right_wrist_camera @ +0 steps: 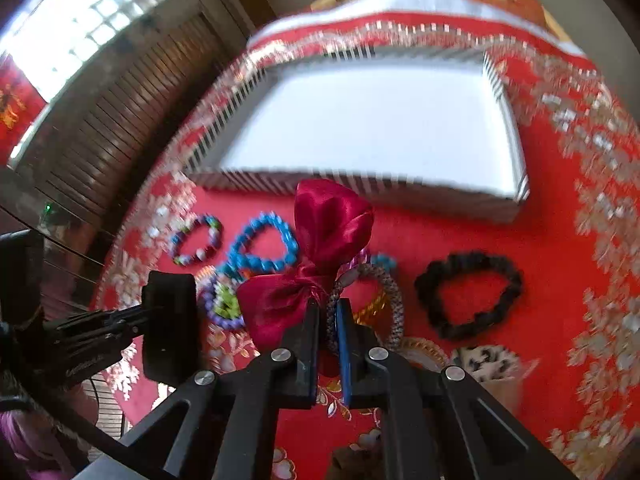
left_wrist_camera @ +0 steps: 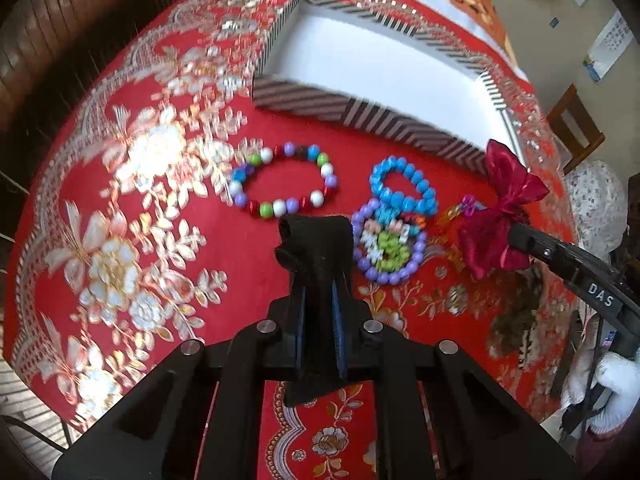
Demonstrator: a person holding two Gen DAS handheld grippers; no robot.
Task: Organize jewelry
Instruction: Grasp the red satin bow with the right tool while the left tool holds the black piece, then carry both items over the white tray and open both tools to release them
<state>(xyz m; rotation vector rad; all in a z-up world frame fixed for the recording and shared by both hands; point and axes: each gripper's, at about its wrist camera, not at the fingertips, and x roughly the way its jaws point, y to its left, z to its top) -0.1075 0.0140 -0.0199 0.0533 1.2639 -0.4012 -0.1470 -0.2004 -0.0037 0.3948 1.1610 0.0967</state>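
The left gripper (left_wrist_camera: 316,240) has its jaws drawn close on a black band of cloth (left_wrist_camera: 310,236), which stands up between the pads and hangs out below them. It hovers over the red embroidered tablecloth (left_wrist_camera: 132,200), just in front of a multicoloured bead bracelet (left_wrist_camera: 284,182) that lies flat and apart from the pads. To the right of that lies a blue bead bracelet (left_wrist_camera: 402,188), touching a purple bead bracelet (left_wrist_camera: 386,242) with small mixed beads heaped inside its ring.

The right gripper (right_wrist_camera: 328,312) is clamped on the knot of a crimson satin bow (right_wrist_camera: 320,236); the bow's loops spread up and to the left beyond the fingertips, clear of the cloth. A speckled cord bracelet (right_wrist_camera: 394,300) lies directly under and beside the right jaw; whether it is caught too cannot be told. A black braided bracelet (right_wrist_camera: 468,292) lies well to the right, untouched.

Behind all the jewelry sits a striped box (right_wrist_camera: 512,136) with a white, bare floor, open to the top
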